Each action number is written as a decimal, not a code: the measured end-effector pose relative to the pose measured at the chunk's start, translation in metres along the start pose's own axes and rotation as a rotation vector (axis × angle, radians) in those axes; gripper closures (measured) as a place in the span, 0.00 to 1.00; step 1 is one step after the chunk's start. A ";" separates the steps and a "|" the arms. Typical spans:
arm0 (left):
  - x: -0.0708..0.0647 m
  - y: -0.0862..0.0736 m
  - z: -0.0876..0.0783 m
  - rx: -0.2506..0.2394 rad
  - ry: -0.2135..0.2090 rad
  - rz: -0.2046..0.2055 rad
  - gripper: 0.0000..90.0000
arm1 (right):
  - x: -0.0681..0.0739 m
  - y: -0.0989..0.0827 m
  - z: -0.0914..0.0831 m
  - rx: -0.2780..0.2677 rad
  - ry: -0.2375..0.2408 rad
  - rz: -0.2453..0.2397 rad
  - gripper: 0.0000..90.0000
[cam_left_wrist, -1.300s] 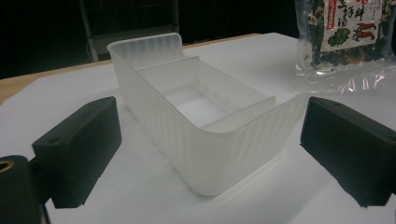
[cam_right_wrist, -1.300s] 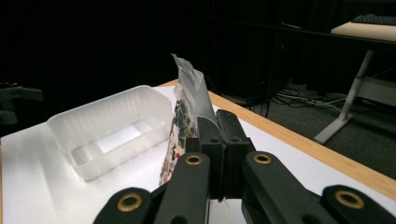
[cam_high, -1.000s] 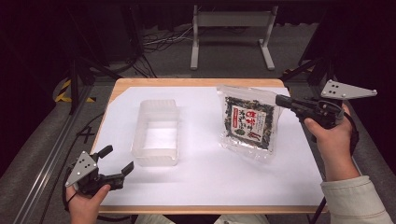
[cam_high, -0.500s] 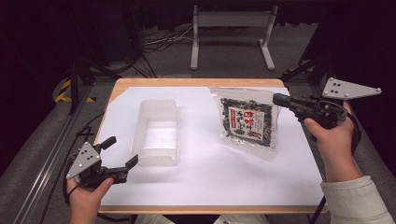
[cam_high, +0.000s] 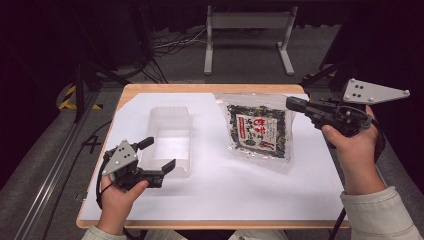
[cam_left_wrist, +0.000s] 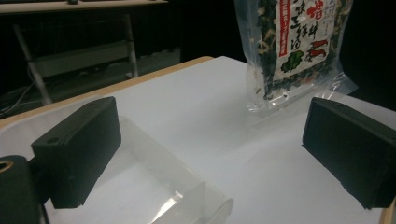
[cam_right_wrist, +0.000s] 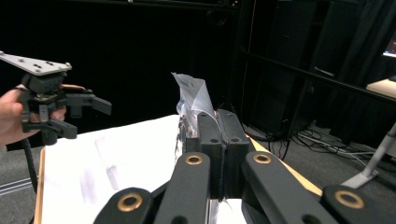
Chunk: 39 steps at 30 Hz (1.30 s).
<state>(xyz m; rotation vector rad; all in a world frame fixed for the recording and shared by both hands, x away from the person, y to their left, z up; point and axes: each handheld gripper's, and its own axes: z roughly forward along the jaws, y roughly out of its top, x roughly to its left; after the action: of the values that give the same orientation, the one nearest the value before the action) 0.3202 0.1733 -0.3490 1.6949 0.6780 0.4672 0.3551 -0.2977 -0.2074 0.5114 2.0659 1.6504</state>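
While the right gripper (cam_high: 291, 103) has its two black jaws pinched tight on the top corner of the clear plastic pouch of dried green seaweed with a red-and-white label (cam_high: 258, 131), the pouch hangs tilted from that one corner, its lower edge apparently dragging on the white sheet (cam_high: 225, 185) over the wooden table (cam_high: 200, 88). Gripping at the corner looks chosen so the pouch can swing upright and be carried sideways. To the left of the pouch sits the clear, open-topped rectangular plastic tub (cam_high: 169, 138), seemingly where the pouch is headed. At the tub's near end the left gripper (cam_high: 159, 156) holds its jaws spread wide with nothing between them, one jaw just beside the tub's wall, probably ready to steady it. From the left gripper view the tub's rim (cam_left_wrist: 187, 186) runs between those jaws.
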 end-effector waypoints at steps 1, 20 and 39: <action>-0.001 0.002 0.004 0.002 -0.010 -0.003 0.06 | 0.001 0.001 0.000 -0.004 0.005 -0.002 1.00; -0.014 0.029 0.068 -0.011 -0.141 0.010 0.06 | 0.018 0.013 0.013 -0.042 0.070 -0.031 1.00; -0.026 0.039 0.102 -0.097 -0.312 -0.032 0.04 | 0.037 0.015 0.022 -0.072 0.135 -0.052 1.00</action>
<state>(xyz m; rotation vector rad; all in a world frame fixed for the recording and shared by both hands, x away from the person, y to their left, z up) 0.3730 0.0750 -0.3326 1.6173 0.4467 0.2029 0.3363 -0.2568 -0.2008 0.3280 2.0872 1.7650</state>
